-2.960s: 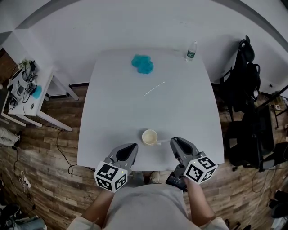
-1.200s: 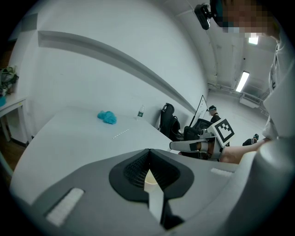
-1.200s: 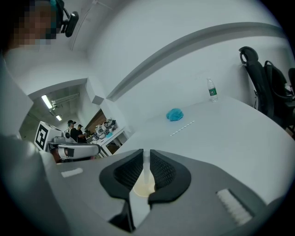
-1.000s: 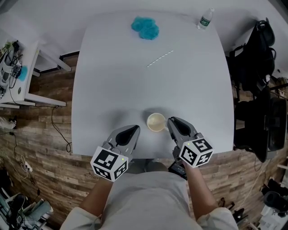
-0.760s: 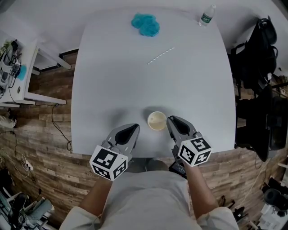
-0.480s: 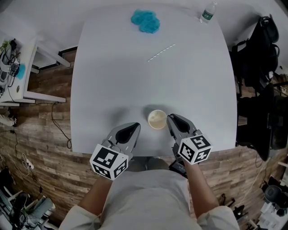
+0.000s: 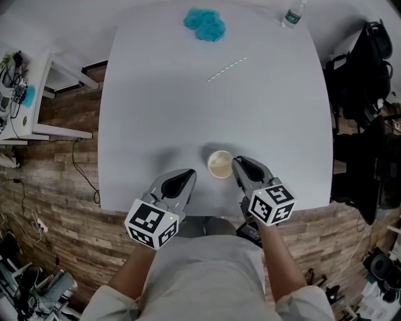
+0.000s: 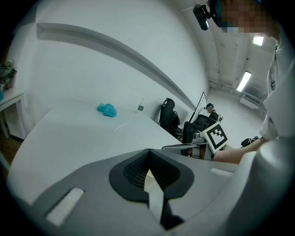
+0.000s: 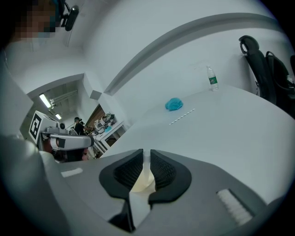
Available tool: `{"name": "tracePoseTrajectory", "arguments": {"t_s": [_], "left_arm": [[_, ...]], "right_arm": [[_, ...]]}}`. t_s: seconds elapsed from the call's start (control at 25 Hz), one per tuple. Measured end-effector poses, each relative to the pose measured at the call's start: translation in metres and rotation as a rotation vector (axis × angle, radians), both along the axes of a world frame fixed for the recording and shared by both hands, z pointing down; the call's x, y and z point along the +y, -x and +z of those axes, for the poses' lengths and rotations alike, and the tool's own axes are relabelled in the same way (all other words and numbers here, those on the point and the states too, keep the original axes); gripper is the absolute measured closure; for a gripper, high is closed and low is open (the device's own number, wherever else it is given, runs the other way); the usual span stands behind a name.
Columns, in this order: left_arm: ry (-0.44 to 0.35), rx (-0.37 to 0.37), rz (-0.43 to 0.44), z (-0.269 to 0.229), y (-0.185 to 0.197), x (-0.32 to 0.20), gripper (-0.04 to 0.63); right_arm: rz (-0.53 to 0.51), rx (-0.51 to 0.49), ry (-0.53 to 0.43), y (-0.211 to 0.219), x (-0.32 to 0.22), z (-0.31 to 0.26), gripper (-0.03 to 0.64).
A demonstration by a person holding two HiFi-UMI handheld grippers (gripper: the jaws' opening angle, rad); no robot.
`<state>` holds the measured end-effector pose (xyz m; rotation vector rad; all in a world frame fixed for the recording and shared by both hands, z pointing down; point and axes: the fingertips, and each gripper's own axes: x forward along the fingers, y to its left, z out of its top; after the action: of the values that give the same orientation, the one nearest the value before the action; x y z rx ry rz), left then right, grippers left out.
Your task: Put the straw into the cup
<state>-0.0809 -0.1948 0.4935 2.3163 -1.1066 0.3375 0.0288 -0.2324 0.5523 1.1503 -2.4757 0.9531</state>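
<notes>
A cream paper cup stands upright near the front edge of the white table. My right gripper is at its right rim. In the right gripper view the cup wall sits between the pads; the right gripper is still closed on it while its jaws are opening slightly. A white straw lies flat far back on the table, seen also as the straw from the right gripper. My left gripper rests left of the cup, apart from it. From its own camera the left gripper is shut and empty.
A crumpled blue cloth lies at the table's back edge, and a water bottle stands at the back right corner. A black chair with bags stands right of the table. A white side desk is at the left.
Since three seconds ago my right gripper has come up to the cup's right rim. Over the last second both grippers and the cup keep their places; only the head view shifts.
</notes>
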Motion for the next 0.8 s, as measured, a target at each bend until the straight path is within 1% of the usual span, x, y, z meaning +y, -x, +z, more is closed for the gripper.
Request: {"name": "tracePoseTrajectory", "arguments": {"t_s": [0.32,0.8], "left_arm": [[0.010,0.002,0.002,0.0011,0.0007,0.0006,0.577],[0.012,0.001,0.009,0.0029,-0.0010,0.0019,0.577]], "right_arm": [[-0.009,0.011,0.018,0.0025,0.0019,0.0058,0.558],[-0.013,0.012,0.027,0.0019,0.0035,0.0097,0.502]]}}
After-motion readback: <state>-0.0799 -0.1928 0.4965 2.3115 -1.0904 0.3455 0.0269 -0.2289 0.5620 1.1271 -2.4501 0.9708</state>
